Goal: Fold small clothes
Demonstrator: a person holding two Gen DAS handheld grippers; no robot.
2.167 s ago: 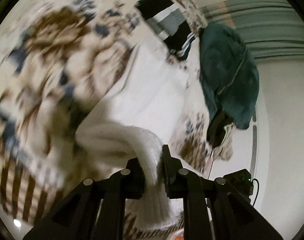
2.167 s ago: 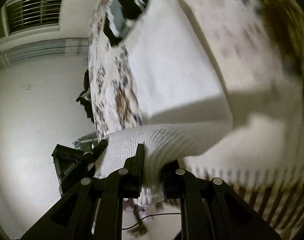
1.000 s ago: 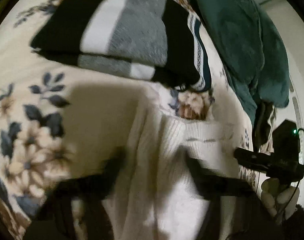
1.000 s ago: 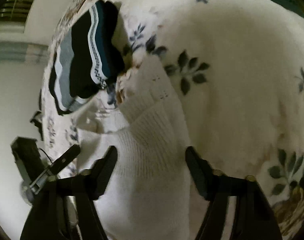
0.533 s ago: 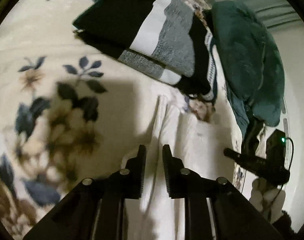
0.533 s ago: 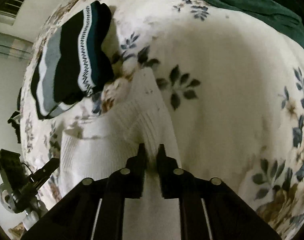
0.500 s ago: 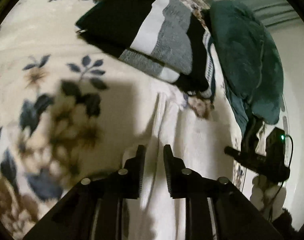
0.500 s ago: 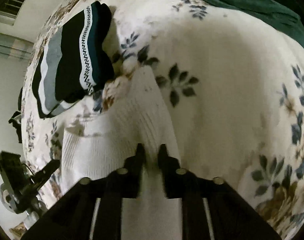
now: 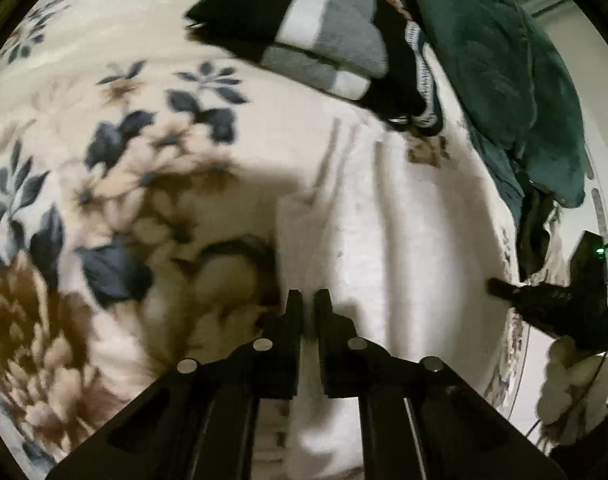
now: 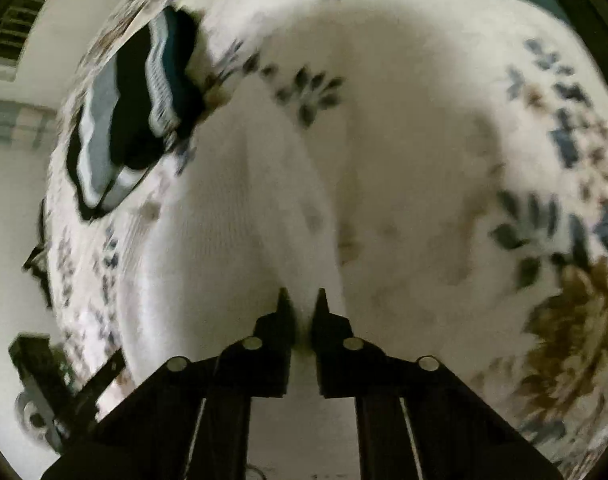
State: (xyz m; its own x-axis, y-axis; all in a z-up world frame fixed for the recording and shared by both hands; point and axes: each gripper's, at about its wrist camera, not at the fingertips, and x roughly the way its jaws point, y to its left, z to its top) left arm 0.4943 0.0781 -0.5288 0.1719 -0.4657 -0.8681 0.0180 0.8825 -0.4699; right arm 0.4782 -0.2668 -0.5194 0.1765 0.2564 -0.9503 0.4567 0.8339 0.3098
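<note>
A white knit garment (image 9: 388, 248) lies folded on the flowered blanket (image 9: 104, 160). My left gripper (image 9: 308, 300) is shut, with its tips over the garment's left edge; I cannot see cloth between the fingers. In the right wrist view the same white garment (image 10: 232, 224) lies below my right gripper (image 10: 302, 298), whose jaws stand narrowly apart with white cloth showing between them. The other gripper shows at the edge of each view.
A folded black, grey and white garment (image 9: 316, 28) lies beyond the white one, also in the right wrist view (image 10: 132, 120). A dark green blanket (image 9: 504, 80) is heaped at the right. The bed's edge and white wall lie beyond.
Both grippers laid the white garment's end down, opened, then shut again. Since half a second ago both have drawn back along the garment, away from the folded striped one.
</note>
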